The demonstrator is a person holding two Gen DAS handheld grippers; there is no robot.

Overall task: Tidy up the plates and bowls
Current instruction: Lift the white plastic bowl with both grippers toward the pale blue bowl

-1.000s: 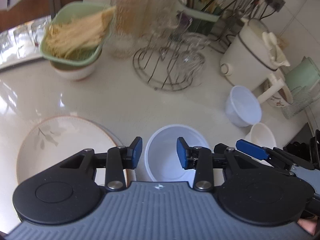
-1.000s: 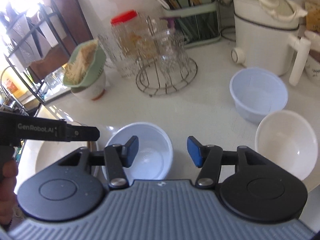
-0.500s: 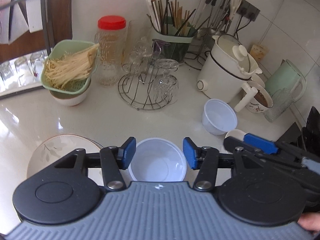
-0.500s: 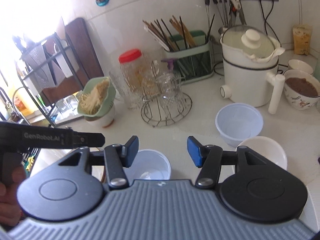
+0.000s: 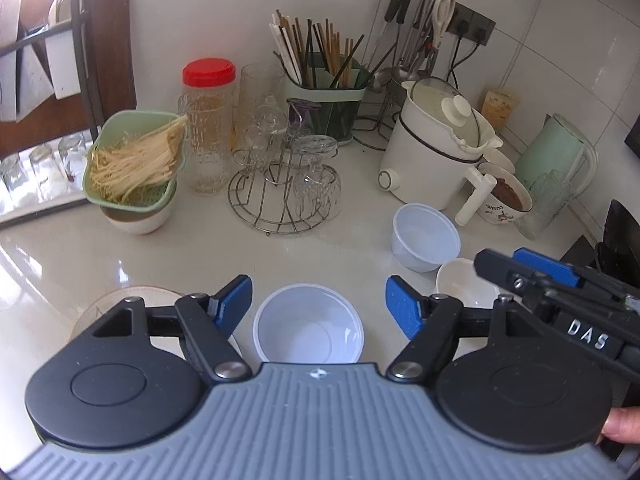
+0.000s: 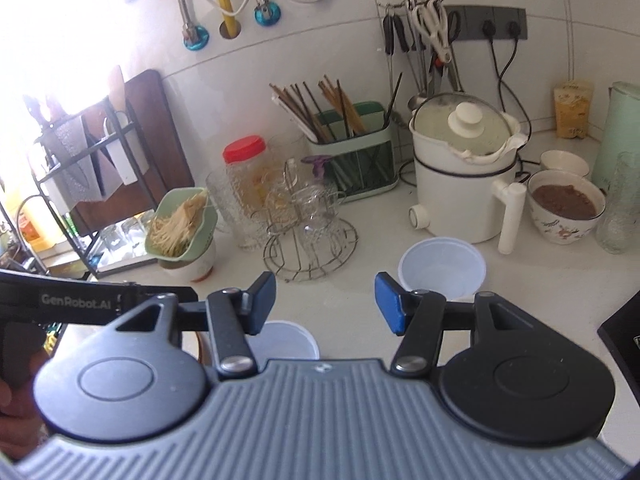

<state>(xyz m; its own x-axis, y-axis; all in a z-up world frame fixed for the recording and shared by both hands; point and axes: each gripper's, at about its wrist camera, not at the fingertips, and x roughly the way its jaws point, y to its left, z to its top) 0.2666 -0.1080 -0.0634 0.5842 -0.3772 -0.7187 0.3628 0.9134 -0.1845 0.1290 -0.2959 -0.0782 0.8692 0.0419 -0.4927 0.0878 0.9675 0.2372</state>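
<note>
A white plastic bowl point(image 5: 308, 330) stands on the pale counter point(image 5: 240, 252), below and between the fingers of my left gripper point(image 5: 320, 308). Its jaws are opening and the pads touch nothing. A leaf-patterned plate point(image 5: 120, 300) lies left of that bowl, mostly hidden by the gripper. Further right are a second plastic bowl point(image 5: 426, 236) and a small white ceramic bowl point(image 5: 460, 286). My right gripper point(image 6: 326, 302) hangs open and empty above the counter, with the second plastic bowl point(image 6: 442, 272) just right of its right pad and the near bowl point(image 6: 286, 340) under its left finger.
At the back stand a green basket of noodles point(image 5: 136, 160) on a bowl, a red-lidded jar point(image 5: 208, 120), a wire glass rack point(image 5: 284, 192), a chopstick holder point(image 5: 324, 96), a white electric pot point(image 5: 432, 152), a bowl of brown food point(image 6: 564, 204) and a green kettle point(image 5: 556, 152). A black hob edge point(image 6: 620, 328) lies at the right.
Both grippers have risen and drawn back from the counter, so more of the back wall shows. The left jaws have spread wider. The bowl stays on the counter beside the plate.
</note>
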